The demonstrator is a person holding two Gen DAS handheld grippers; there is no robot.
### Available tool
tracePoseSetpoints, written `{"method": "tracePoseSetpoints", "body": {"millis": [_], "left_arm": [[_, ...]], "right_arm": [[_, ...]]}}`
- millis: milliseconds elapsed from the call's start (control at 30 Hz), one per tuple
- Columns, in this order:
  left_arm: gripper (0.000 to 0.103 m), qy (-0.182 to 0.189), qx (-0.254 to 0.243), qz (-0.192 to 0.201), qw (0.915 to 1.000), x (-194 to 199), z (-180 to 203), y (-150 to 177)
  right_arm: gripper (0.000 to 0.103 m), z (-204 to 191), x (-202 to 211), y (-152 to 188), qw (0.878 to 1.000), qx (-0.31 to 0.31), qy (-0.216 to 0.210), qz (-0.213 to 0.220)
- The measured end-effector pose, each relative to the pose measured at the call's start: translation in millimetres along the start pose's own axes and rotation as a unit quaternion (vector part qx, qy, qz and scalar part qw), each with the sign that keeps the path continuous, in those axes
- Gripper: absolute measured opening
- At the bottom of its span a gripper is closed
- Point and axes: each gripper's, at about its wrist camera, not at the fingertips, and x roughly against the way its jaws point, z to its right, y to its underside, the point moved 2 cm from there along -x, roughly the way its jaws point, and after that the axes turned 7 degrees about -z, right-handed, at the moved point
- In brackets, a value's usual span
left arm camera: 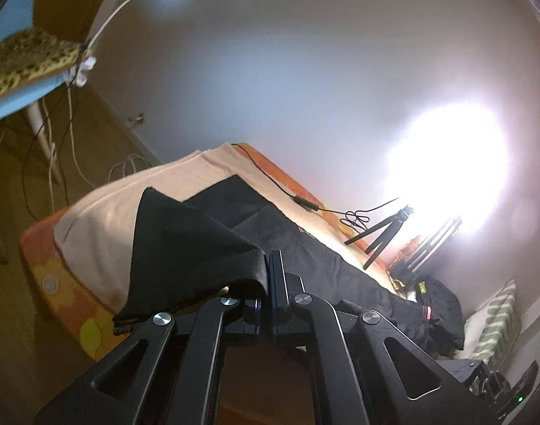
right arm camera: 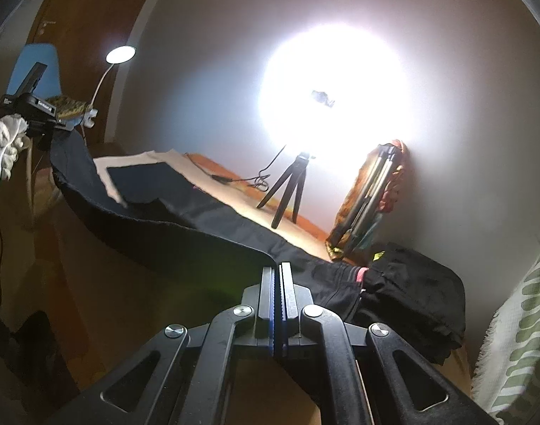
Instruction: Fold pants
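While both tongs clench black cloth, the left gripper pinches a hem of the pants and the right gripper clamps their edge. Pants sag between them above a beige sheet on the bed. Beyond: small tripod, black cable, dark clothing pile, gooseneck lamp, glaring light.

Plain pale wall with glaring round light at centre, small black tripod below it; gooseneck desk lamp and blue chair upper left; brown floor lower left; beige-covered table.
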Motion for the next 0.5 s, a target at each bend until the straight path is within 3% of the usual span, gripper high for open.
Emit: {"method": "tracePoseSetpoints", "body": {"millis": [167,500], "left_arm": [[0.002,0.000,-0.001,-0.008,1.0000,-9.1,0.1,-11.1],[0.002,-0.009,-0.040,0.022,0.9989,-26.6,34.0,-52.9]], "right_arm": [[0.000,6.2,-10.9,-4.6,1.000,-0.001,0.001,-0.007],[0.000,29.2,-35.9,-45.7,0.999,0.011,0.046,0.009]]}}
